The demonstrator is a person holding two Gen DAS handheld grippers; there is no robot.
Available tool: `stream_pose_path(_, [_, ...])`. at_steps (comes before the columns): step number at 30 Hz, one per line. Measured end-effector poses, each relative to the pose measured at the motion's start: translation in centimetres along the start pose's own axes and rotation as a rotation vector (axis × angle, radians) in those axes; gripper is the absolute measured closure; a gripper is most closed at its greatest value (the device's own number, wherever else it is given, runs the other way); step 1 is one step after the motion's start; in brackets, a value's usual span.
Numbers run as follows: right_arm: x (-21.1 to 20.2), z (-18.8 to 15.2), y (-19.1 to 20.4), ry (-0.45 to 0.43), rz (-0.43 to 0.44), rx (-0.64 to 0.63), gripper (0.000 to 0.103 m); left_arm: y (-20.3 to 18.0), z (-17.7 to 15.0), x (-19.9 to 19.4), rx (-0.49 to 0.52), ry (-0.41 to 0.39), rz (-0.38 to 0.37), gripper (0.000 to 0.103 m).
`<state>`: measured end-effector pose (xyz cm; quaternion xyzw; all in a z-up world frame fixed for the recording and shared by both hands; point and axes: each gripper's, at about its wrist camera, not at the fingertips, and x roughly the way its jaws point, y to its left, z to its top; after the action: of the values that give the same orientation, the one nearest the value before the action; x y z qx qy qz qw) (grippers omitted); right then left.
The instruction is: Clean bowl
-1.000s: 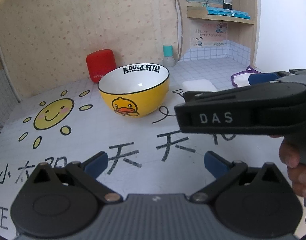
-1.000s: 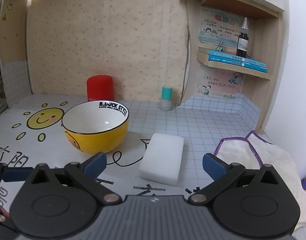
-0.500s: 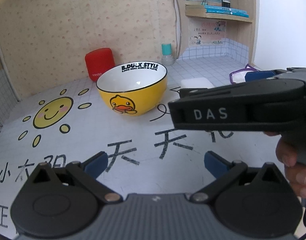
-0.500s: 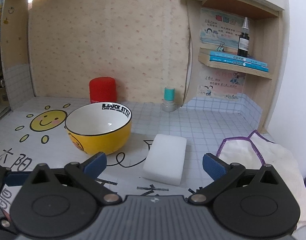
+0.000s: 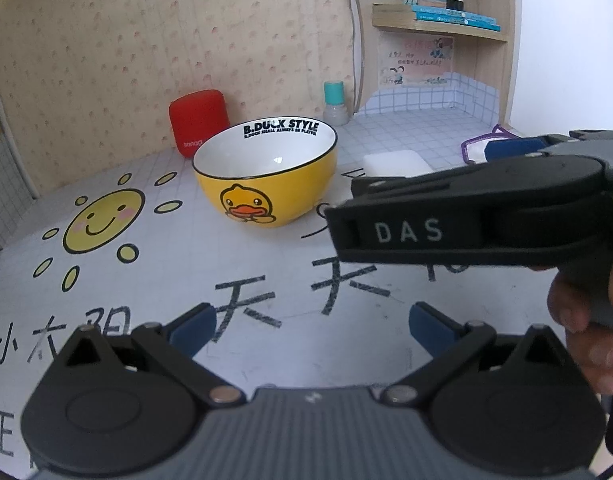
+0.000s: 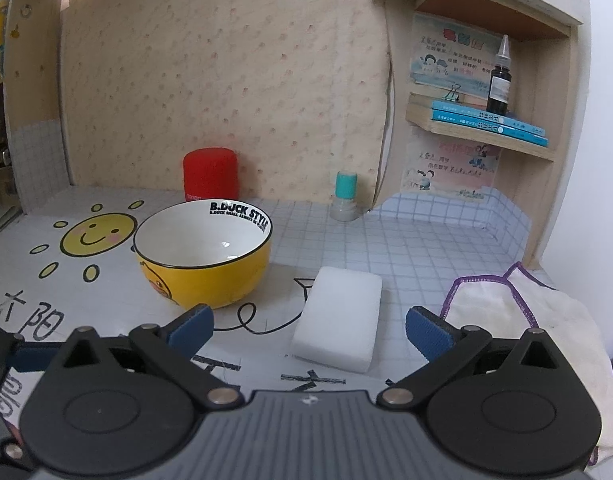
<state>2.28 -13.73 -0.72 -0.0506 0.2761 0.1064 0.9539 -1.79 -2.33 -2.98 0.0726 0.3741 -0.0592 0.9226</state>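
Change: both views have drawn slightly nearer the bowl (image 5: 266,172).
Left wrist: left gripper (image 5: 310,320), jaws spread, empty; bowl upright on surface (image 5: 146,280), ahead.
Right wrist: right gripper (image 6: 308,324), jaws spread, empty; sponge (image 6: 340,314) beside bowl (image 6: 204,250).

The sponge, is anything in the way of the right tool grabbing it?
Nothing visible is. The white sponge lies flat on the table, straight ahead of the open right tool. The yellow bowl sits to the sponge's left, apart from it.
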Motion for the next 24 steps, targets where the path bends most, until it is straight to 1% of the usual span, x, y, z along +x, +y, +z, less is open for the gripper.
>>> stream_pose_path(7, [-0.02,0.14,0.38,-0.003,0.011,-0.018,0.0,0.11,0.09,0.11,-0.001,0.004,-0.005,0.0])
stream_pose_path(24, [-0.02,0.29,0.67,0.001,0.001,-0.03,0.0,-0.02,0.12,0.01,0.006,0.001,-0.01,0.0])
